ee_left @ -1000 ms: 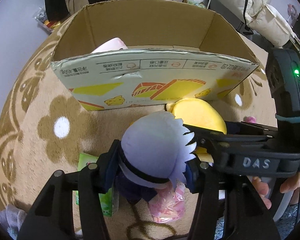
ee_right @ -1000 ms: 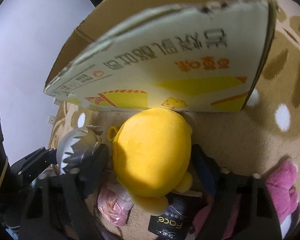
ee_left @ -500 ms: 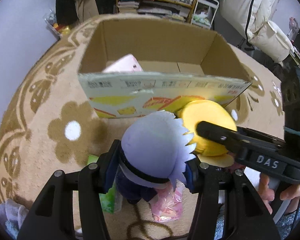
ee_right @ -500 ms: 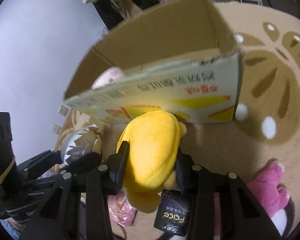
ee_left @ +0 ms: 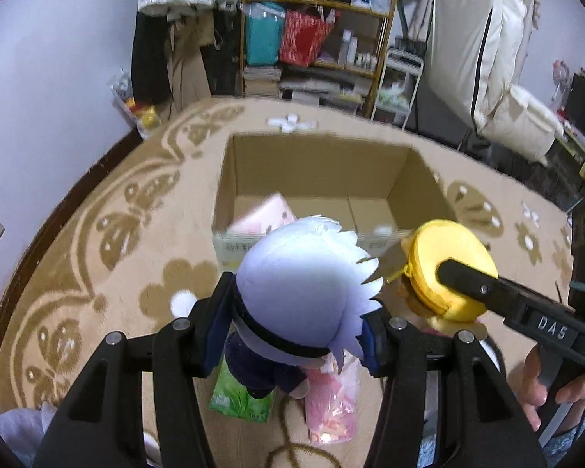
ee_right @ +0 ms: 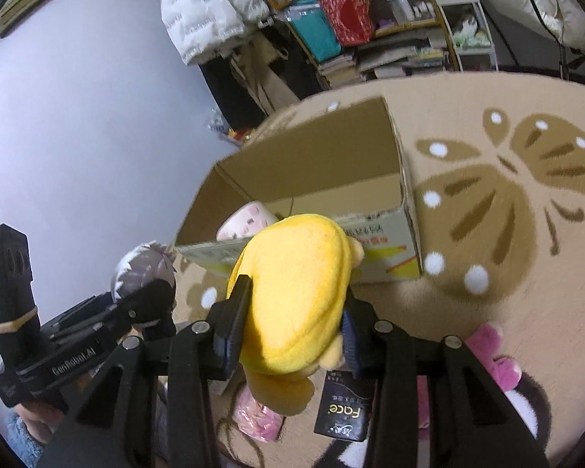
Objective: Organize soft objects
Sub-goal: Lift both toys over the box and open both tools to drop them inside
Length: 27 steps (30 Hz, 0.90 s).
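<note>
My left gripper (ee_left: 298,325) is shut on a plush doll with pale lilac spiky hair and dark clothes (ee_left: 304,284), held up in front of the open cardboard box (ee_left: 323,163). My right gripper (ee_right: 292,316) is shut on a yellow plush (ee_right: 296,284), also raised near the box's front wall (ee_right: 378,245). A pink plush (ee_left: 265,214) lies inside the box at its left. Each gripper shows in the other's view: the right one (ee_left: 472,284) and the left one (ee_right: 144,304).
On the beige patterned rug (ee_left: 97,241) below lie a green packet (ee_left: 238,397), a pink bag (ee_left: 331,397), a black "Face" pack (ee_right: 343,405) and a pink-and-white plush (ee_right: 495,362). Cluttered shelves (ee_left: 316,39) and hanging coats stand behind the box.
Both grippers have lifted their plush toys off the rug and risen, so the box's inside now shows from above. The right gripper closed on the yellow plush.
</note>
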{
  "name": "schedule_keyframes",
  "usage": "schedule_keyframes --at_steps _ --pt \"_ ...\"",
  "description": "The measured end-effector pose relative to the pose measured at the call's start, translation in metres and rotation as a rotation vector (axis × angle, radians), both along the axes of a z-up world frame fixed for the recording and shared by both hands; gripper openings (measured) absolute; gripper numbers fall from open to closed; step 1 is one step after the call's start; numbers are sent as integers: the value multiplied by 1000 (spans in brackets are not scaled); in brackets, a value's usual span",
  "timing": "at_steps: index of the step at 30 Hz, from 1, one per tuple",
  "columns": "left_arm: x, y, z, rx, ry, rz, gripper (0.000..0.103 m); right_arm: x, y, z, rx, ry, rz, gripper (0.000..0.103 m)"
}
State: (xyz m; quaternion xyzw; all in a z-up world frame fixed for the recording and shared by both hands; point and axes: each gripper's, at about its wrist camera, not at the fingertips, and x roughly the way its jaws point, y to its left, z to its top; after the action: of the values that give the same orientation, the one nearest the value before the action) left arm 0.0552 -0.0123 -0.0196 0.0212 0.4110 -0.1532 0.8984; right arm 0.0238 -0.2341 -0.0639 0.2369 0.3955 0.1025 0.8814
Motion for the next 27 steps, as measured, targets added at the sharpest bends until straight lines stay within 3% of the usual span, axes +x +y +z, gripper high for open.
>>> schedule_keyframes --at_steps 4,10,27 --pt "7 -2 14 -4 -52 0 53 3 14 11 -35 -50 3 44" --pt "26 -3 19 -48 -57 6 53 11 17 29 -54 -105 5 44" --pt "78 -7 23 -2 -110 50 53 52 -9 50 -93 -149 -40 46"
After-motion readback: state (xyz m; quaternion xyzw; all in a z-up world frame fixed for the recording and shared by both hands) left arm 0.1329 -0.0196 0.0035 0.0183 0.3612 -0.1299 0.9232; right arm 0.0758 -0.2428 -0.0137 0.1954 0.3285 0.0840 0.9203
